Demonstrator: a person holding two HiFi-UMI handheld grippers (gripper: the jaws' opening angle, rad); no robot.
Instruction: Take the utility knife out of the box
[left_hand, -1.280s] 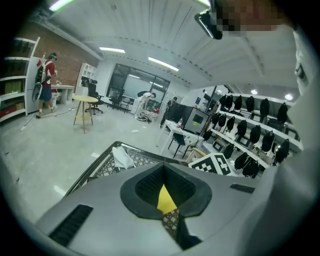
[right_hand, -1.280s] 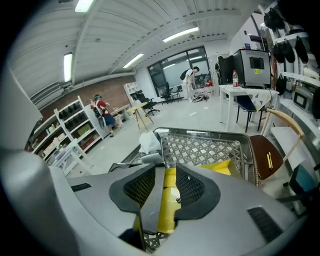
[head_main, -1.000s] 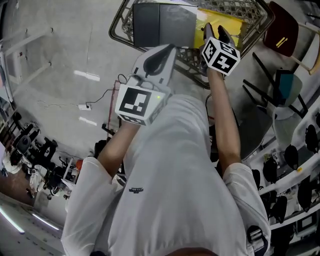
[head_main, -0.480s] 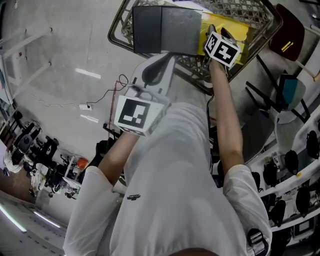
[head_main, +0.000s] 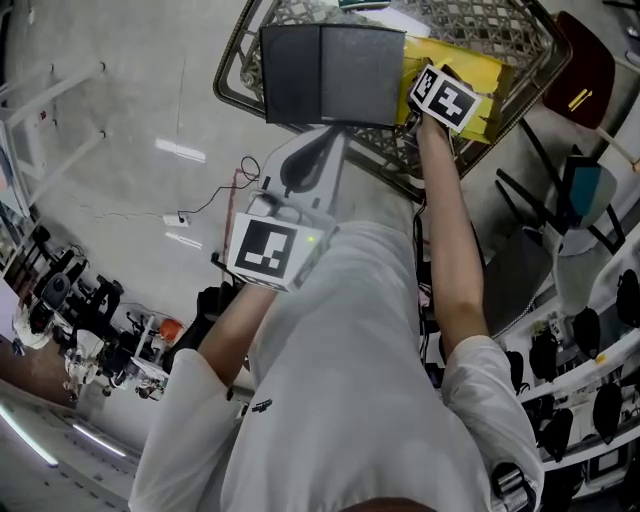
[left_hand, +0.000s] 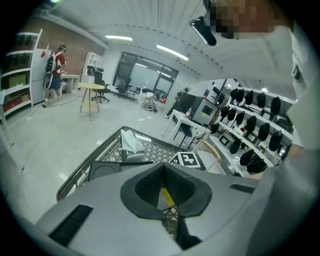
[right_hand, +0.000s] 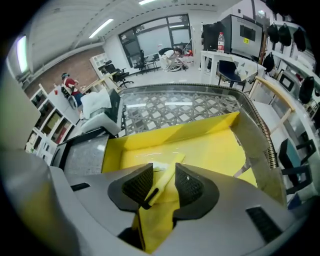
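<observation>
Right gripper view looks steeply down into the open yellow box (right_hand: 200, 131). The knife (right_hand: 163, 181) lies flat on the floor of the box, running lengthwise between the fingers (right_hand: 189, 186) of the right gripper (right_hand: 164, 169). Those fingers stand well apart and have just been closing a little. Some yellow floor shows on each side of the knife, so they straddle it without pressing on it. Coming down from above suits a pinch across the knife's narrow sides, which I judge to be the step in hand. The knife is not yet out of the box.

The left gripper (left_hand: 162, 166) hangs outside the box, on the person's side of it, with its fingertips together and nothing in them. It is probably held back to leave the right gripper room.

Only the right gripper view shows the knife. In head view the right gripper itself covers it, and left gripper view catches only a yellow strip through the gap behind its fingertips. Head view alone shows both grippers together. It also shows the box sitting in a wire basket (head_main: 480, 18), just beside a grey panel (head_main: 330, 75).
</observation>
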